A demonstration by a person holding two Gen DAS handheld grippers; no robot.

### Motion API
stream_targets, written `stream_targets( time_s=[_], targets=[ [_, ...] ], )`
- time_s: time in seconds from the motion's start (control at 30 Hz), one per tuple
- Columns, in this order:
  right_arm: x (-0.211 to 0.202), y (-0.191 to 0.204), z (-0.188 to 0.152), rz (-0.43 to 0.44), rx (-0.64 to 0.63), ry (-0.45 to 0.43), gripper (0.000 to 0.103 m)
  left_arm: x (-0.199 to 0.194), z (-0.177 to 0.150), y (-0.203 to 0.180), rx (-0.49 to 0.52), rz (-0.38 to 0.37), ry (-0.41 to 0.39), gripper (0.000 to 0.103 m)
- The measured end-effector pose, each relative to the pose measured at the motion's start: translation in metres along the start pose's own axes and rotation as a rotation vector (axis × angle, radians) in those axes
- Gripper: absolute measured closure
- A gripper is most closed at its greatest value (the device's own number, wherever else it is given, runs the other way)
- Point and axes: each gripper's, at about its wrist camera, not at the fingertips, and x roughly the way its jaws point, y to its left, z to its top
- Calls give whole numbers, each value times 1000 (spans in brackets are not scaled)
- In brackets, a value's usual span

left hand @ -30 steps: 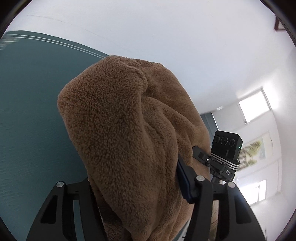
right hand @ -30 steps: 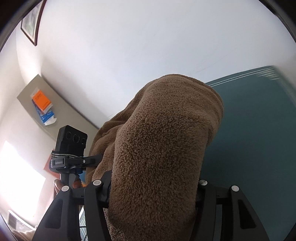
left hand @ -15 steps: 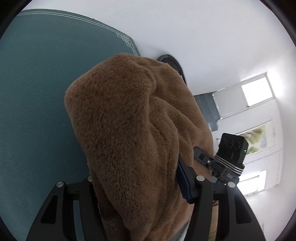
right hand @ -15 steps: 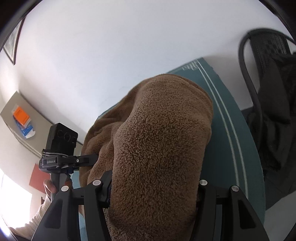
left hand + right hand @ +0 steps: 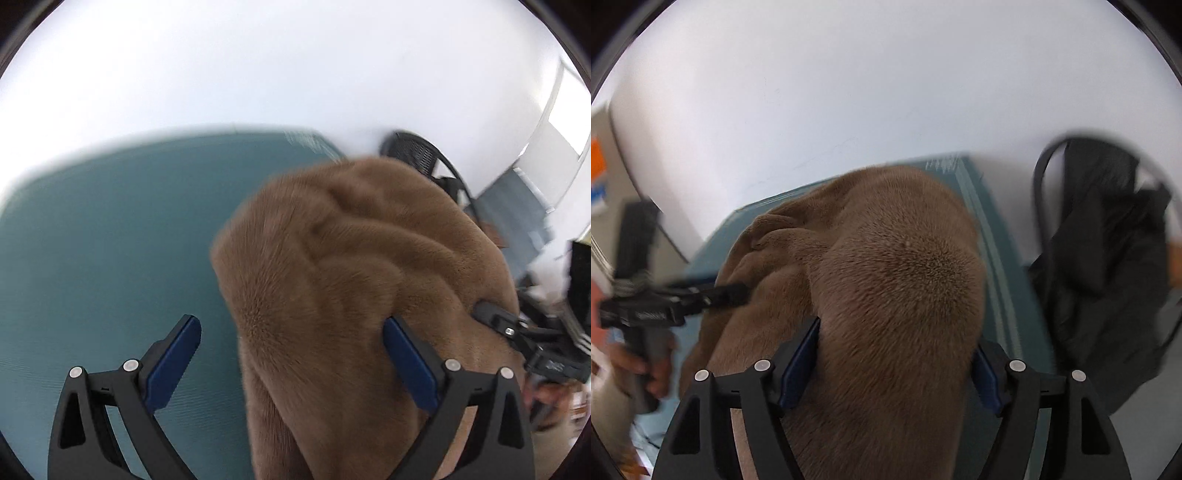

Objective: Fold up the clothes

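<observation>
A brown fleece garment [image 5: 351, 277] hangs bunched over the teal mat [image 5: 92, 240]. My left gripper [image 5: 291, 322] is opening: its left pad stands well apart from the fleece, which only leans on the right pad [image 5: 406, 358]. In the right wrist view the same fleece [image 5: 905, 277] bulges between the fingers of my right gripper [image 5: 897, 336]. Those jaws are opening too, with both pads still against the cloth. Each view shows the other gripper beside the fleece, and a hand [image 5: 646, 365] holds the left one.
A black mesh chair [image 5: 1049, 184] with a dark garment [image 5: 1108, 266] draped on it stands just past the mat's far right corner [image 5: 964, 162]. A white wall rises behind the mat. Shelving with orange and blue boxes [image 5: 596, 166] is at the far left.
Both cameras have swung down toward the mat's far corner and the chair. The left jaws have spread, and their left pad has come off the fleece. The right jaws stand wider.
</observation>
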Motion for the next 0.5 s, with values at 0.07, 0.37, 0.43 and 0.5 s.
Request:
stream_targets(
  time_s=[0.07, 0.37, 0.43, 0.5],
  targets=[
    [-28, 17, -12, -74, -63, -99, 27, -15, -6, -30, 41, 8, -68, 2],
    [-79, 78, -62, -118, -251, -149, 23, -1, -48, -86, 130, 11, -49, 1],
    [-67, 80, -67, -133, -268, -96, 22, 12, -48, -80, 102, -11, -17, 1],
    [-52, 78, -67, -141, -261, -79, 22, 21, -45, -74, 63, -38, 9, 0]
  ],
)
